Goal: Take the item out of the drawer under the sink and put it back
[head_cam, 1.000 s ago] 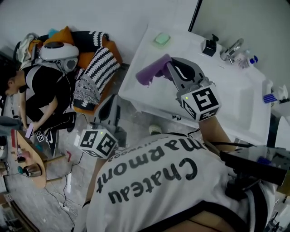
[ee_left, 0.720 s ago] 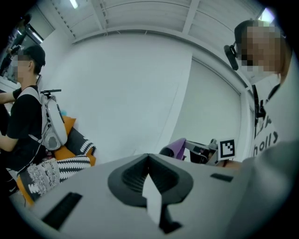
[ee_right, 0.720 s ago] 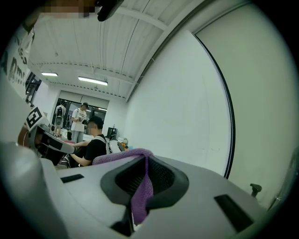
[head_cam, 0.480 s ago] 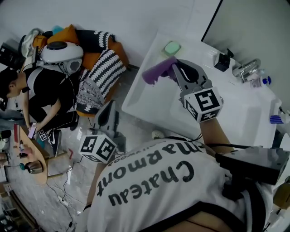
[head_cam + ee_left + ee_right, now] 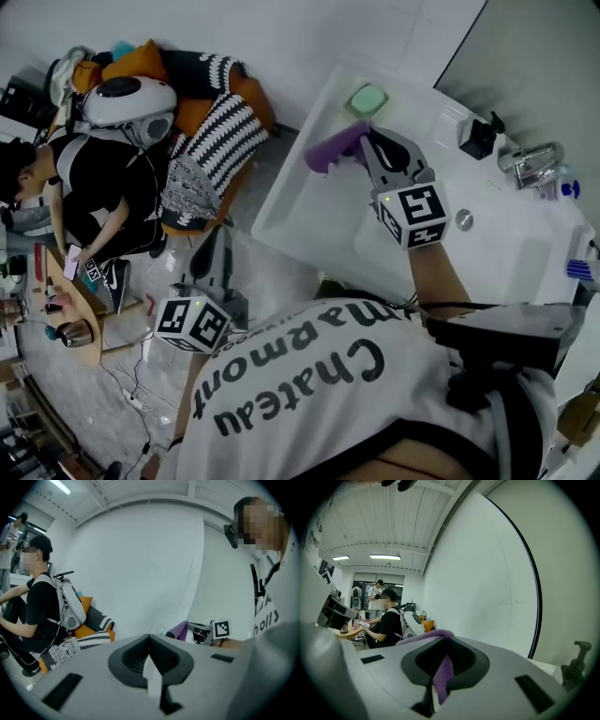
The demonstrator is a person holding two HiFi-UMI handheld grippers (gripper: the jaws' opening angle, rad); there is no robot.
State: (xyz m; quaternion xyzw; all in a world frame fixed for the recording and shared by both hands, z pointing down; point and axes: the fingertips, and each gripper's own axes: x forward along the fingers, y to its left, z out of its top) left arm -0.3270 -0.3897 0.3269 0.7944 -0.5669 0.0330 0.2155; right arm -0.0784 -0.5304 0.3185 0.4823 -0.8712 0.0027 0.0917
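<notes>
A purple cloth (image 5: 336, 148) hangs from my right gripper (image 5: 367, 142), which is shut on it above the left part of the white sink counter (image 5: 300, 202). In the right gripper view the purple cloth (image 5: 442, 670) is pinched between the closed jaws of the right gripper (image 5: 446, 641) and drapes over the left one. My left gripper (image 5: 212, 255) hangs lower left, beside the counter and above the floor; in the left gripper view its jaws (image 5: 149, 639) meet with nothing held. The drawer under the sink is hidden from every view.
A green soap (image 5: 366, 97), a black dispenser (image 5: 478, 137) and a chrome tap (image 5: 530, 165) stand on the counter. A person in black (image 5: 98, 192) sits on the floor at left by striped cushions (image 5: 214, 141) and a small wooden table (image 5: 67, 323).
The right gripper has carried the purple cloth further over the sink counter and lower. The left gripper has sunk a little towards the floor. Both jaws stay as they were.
</notes>
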